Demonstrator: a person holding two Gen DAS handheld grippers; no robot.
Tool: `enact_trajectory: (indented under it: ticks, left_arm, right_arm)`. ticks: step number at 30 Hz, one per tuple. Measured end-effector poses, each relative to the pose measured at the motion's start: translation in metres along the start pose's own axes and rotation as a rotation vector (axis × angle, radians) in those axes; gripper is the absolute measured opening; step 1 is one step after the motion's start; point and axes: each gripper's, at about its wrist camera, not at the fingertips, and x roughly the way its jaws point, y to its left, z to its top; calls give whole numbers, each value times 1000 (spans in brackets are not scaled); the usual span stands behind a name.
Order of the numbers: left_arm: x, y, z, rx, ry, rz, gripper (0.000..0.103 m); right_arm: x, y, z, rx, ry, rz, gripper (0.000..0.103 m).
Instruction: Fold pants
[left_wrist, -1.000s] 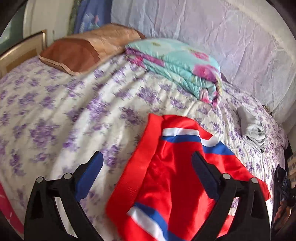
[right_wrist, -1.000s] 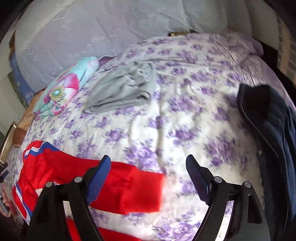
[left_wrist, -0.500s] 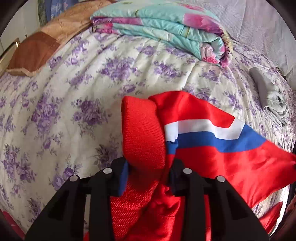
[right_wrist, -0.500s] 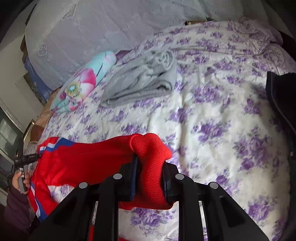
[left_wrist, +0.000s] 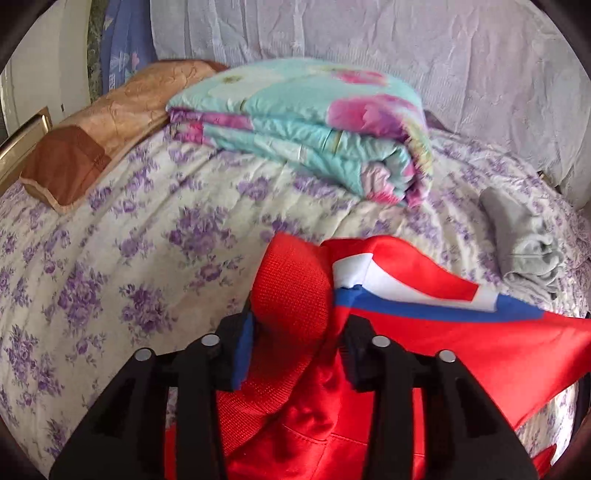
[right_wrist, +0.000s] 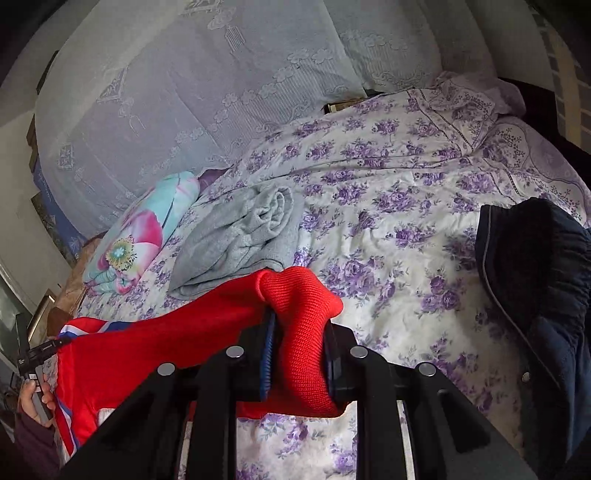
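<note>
On the left wrist view, the brown and tan satin pillow lies at the far left edge of the purple-flowered bedspread, with a wide bare stretch of spread open between it and the left gripper. That gripper's jaws have just been opening a little, yet its blue pads still pinch the ribbed waistband of the red track pants with white and blue stripes, lifted off the bed. Beyond lies the folded turquoise quilt with pink flowers against the pale lace curtain; a rumpled grey garment sits near the right edge.

On the right wrist view, the person's hand shows at the lower left. The pants stretch from there to the right gripper, clamped tight on the red knit cuff. Right of it the spread lies bare up to a dark navy padded jacket at the right edge.
</note>
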Motion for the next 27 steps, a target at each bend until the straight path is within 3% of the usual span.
enact_trajectory:
  ticks: [2, 3, 4, 5, 6, 8, 11, 14, 17, 19, 23, 27]
  left_arm:
    - [49, 3, -6, 1, 140, 59, 69]
    - [64, 7, -9, -10, 165, 61, 76]
    - [64, 6, -9, -2, 125, 81, 88]
    - [65, 5, -6, 9, 129, 127, 99]
    - [68, 5, -4, 6, 150, 132, 99]
    - [66, 11, 0, -11, 184, 103, 99]
    - [47, 27, 1, -43, 189, 67, 99]
    - [2, 53, -3, -88, 118, 7, 98]
    - [-40, 82, -25, -122, 85, -22, 98]
    - [-57, 101, -48, -140, 104, -14, 98]
    - [-63, 118, -100, -183, 167, -49, 98]
    - [-50, 99, -125, -189, 188, -142, 97]
  right_arm:
    - [41, -6, -13, -10, 111, -79, 23]
    - [58, -10, -21, -15, 147, -104, 24]
    - [71, -12, -28, -25, 170, -126, 31]
    - [73, -11, -31, -42, 149, -129, 35]
    - [70, -9, -31, -58, 132, -136, 39]
    - [59, -6, -28, -50, 120, -133, 61]
    - [27, -8, -25, -35, 69, -112, 62]
    - [-15, -5, -33, -43, 64, -74, 64]
    - [-58, -5, -62, -54, 87, -58, 72]
    - [-79, -9, -88, -47, 117, -41, 72]
    - [-93, -18, -145, -2, 226, 27, 74]
    - [-83, 0, -186, -9, 309, 105, 73]
